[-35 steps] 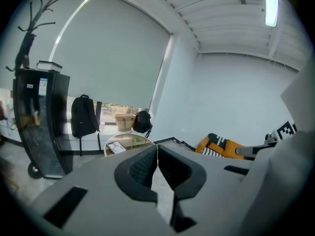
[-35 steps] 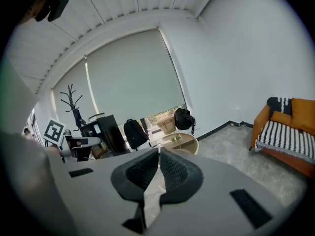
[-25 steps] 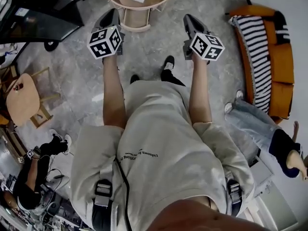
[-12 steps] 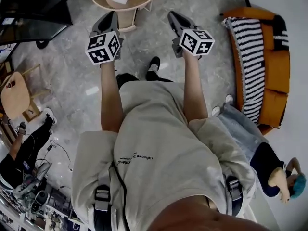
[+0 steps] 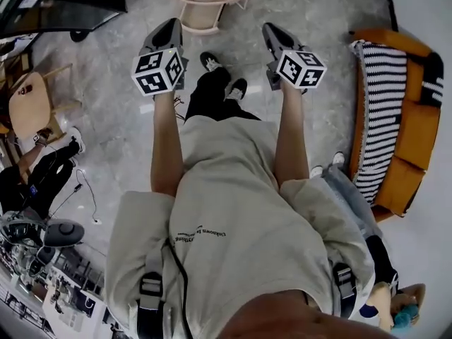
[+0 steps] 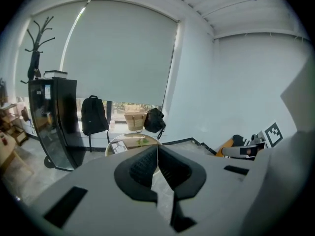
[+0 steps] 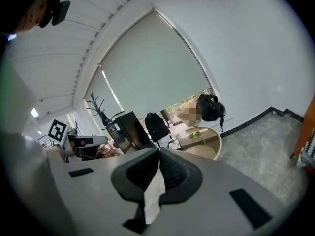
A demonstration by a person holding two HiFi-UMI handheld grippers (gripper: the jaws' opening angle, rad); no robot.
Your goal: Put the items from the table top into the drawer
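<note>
Since I hold both pairs out ahead of me over the floor, nothing of the job looks started. My left tongs are closed, the pads meeting with nothing between them. My right tongs are pressed together and empty just the same. The round tabletop stands ahead, well apart from both tips. On it lie a couple of small green items and a flat printed piece; these I take to be what has to go away. No view shows me a drawer I can name for certain, so I cannot tell where it sits. By my reckoning everything is left to do: get close, find and open the drawer, lift each item off the top and put it inside.
</note>
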